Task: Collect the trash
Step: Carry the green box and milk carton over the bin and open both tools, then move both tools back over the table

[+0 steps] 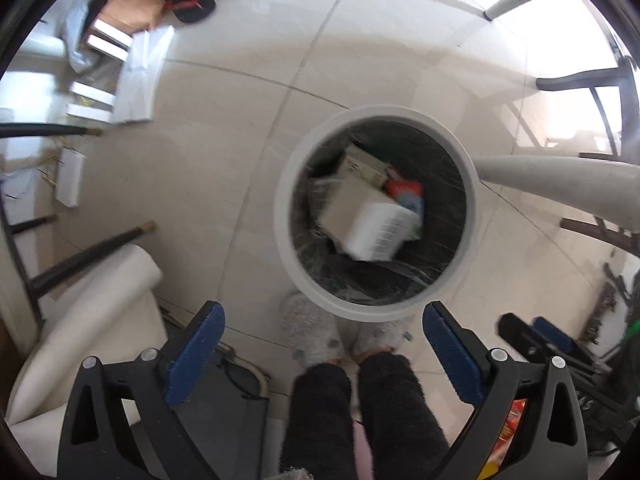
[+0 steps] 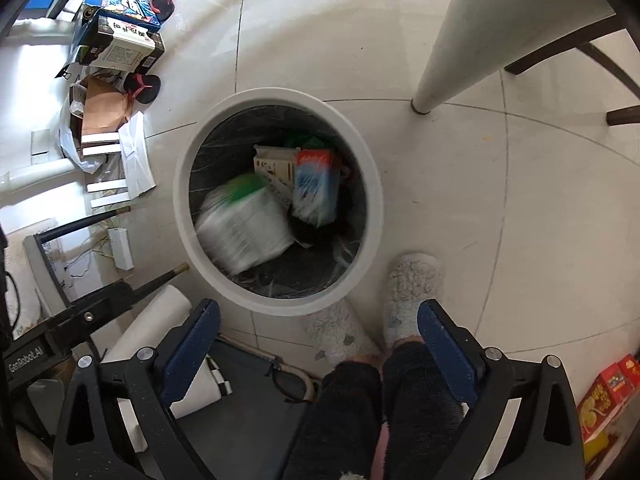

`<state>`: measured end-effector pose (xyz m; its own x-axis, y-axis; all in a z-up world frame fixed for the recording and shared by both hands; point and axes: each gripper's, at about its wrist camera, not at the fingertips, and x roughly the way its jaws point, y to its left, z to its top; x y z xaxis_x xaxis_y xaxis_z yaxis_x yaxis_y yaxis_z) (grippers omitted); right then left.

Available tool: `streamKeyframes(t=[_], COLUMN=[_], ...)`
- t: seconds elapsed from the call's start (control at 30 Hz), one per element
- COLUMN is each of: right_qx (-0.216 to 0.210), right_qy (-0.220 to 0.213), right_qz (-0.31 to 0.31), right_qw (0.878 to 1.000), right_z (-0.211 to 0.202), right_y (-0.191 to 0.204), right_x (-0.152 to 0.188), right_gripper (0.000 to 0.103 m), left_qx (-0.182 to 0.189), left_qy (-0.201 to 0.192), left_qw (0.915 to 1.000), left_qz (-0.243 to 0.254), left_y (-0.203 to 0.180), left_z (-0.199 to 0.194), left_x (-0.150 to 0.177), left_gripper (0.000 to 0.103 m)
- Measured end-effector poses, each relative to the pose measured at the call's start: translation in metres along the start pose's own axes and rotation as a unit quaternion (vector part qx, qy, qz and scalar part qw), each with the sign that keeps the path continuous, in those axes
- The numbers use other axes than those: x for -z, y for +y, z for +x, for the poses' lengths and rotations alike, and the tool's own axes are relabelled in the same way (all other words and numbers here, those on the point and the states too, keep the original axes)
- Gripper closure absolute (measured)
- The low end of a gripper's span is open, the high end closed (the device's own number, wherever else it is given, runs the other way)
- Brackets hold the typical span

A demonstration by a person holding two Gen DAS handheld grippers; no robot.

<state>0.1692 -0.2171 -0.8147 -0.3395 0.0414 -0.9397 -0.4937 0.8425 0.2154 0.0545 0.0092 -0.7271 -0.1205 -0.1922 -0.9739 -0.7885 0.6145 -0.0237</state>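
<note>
A round white trash bin [image 1: 285,208] [image 2: 182,184] with a black liner stands on the tiled floor below both grippers. Inside it lie a beige carton [image 1: 360,164] [image 2: 276,172] and a red-and-blue packet [image 1: 404,190] [image 2: 314,184]. A white box [image 1: 376,228] shows blurred in the left wrist view. A white-and-green wrapped pack [image 2: 244,228] shows blurred in the right wrist view. My left gripper [image 1: 323,312] hangs open above the bin's near rim, nothing between its blue pads. My right gripper [image 2: 318,306] is open and empty too, over the near rim.
A person's fluffy slippers [image 2: 412,288] and dark trouser legs [image 1: 360,412] stand just before the bin. White table legs [image 2: 444,40] [image 1: 560,184] rise to the right. Boxes, bags and flip-flops [image 2: 120,40] clutter the far left. A white roll [image 1: 100,300] and red boxes [image 2: 604,392] lie nearby.
</note>
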Motion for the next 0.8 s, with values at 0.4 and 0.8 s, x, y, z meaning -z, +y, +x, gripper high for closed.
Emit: streamKeyframes(t=[0.4, 0.8], right_qx=[0.061, 0.073], right_qy=[-0.027, -0.056], right_qz=[-0.034, -0.056], right_qw=[0.997, 0.994], right_z=[-0.059, -0.192], right_y=[0.013, 0.041], right_x=[0.026, 0.08], right_gripper=[0.0, 0.0], left_qx=[-0.069, -0.058], left_qy=[-0.039, -0.061], left_qw=[0.9968, 0.9964], left_qz=[0.008, 0.008], left_y=[0.003, 0.001], left_z=[-0.059, -0.168], left_x=[0.046, 0.103], left_gripper=[0.002, 0.002])
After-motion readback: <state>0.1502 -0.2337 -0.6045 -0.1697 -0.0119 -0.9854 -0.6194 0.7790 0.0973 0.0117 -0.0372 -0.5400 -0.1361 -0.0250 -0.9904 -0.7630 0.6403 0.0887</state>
